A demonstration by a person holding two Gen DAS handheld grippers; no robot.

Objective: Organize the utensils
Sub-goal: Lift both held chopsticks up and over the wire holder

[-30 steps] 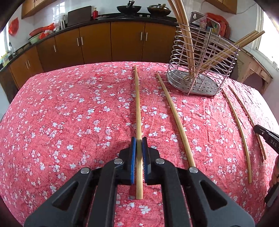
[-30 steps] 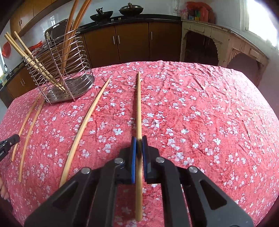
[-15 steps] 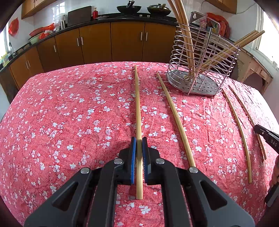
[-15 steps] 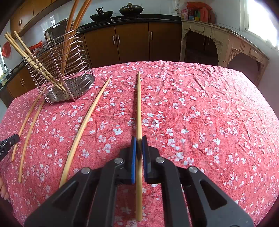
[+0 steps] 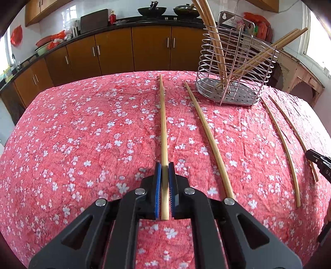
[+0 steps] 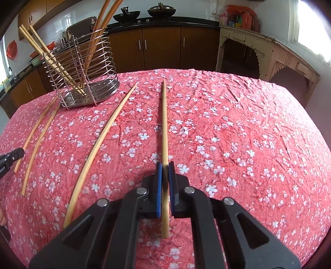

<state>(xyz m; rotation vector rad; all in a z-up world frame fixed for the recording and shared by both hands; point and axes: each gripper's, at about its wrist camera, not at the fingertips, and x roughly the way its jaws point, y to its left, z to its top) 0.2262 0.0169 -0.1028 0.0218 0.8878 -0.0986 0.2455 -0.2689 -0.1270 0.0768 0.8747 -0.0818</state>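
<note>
Both tongs, left tongs (image 5: 164, 165) and right tongs (image 6: 164, 164), clamp one chopstick (image 5: 163, 124) each.

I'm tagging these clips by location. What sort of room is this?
Most likely a home kitchen: brown wooden cabinets under a dark countertop, two black woks on the stove, and a steel wire utensil rack on the red floral tablecloth.

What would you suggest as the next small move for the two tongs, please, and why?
Probably lift both straight up a little. The left tongs and the right tongs each look shut on a chopstick lying along the tablecloth, so each needs clearance before it is carried to the wire holder, which already holds several.
</note>
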